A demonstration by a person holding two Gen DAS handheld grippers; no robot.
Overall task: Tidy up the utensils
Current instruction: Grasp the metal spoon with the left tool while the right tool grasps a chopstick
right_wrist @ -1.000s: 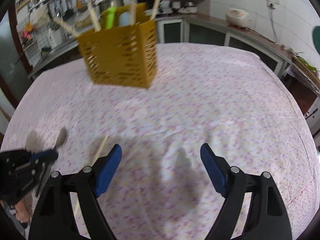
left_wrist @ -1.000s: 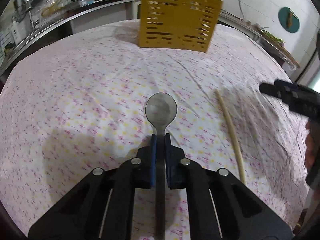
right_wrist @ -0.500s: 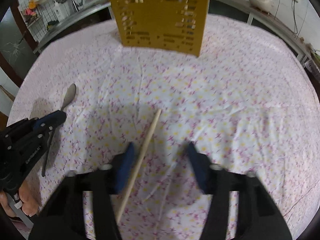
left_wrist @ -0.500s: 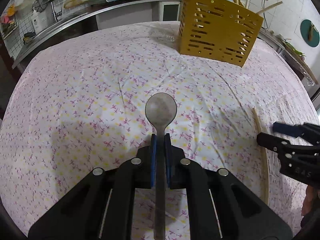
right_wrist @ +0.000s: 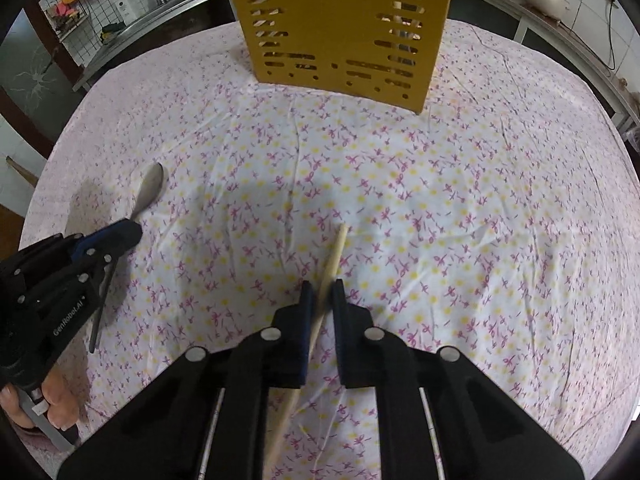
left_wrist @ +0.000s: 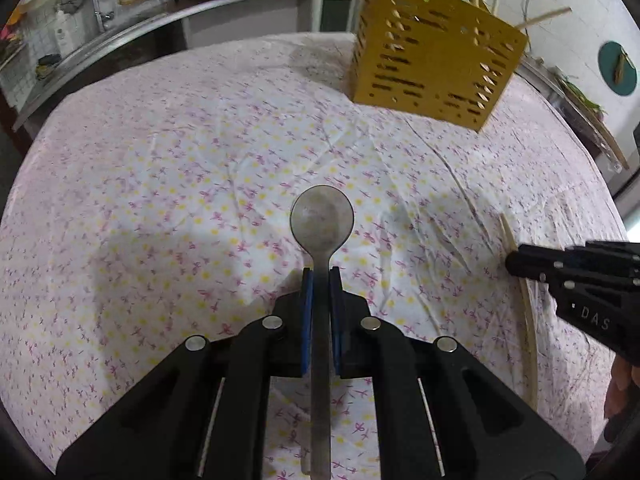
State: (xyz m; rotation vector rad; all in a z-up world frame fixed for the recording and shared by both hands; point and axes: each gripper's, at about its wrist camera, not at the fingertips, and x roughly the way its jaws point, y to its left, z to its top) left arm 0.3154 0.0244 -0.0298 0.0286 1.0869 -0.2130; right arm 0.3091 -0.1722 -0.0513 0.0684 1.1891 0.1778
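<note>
Pickup stage, both grippers loaded low over the cloth.
Left wrist view: your left gripper (left_wrist: 320, 280) is clamped on the spoon (left_wrist: 321, 224) handle, bowl forward, held level; next carry it up to the yellow holder (left_wrist: 434, 56). Right wrist view: your right gripper (right_wrist: 322, 294) has narrowed around the chopstick (right_wrist: 330, 264), seemingly gripping it, pitched down; lift before moving to the holder ahead.

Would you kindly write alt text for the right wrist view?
The right gripper closes on a wooden chopstick lying on a floral tablecloth. A yellow slotted holder stands ahead; at left, the left gripper holds a spoon.
</note>
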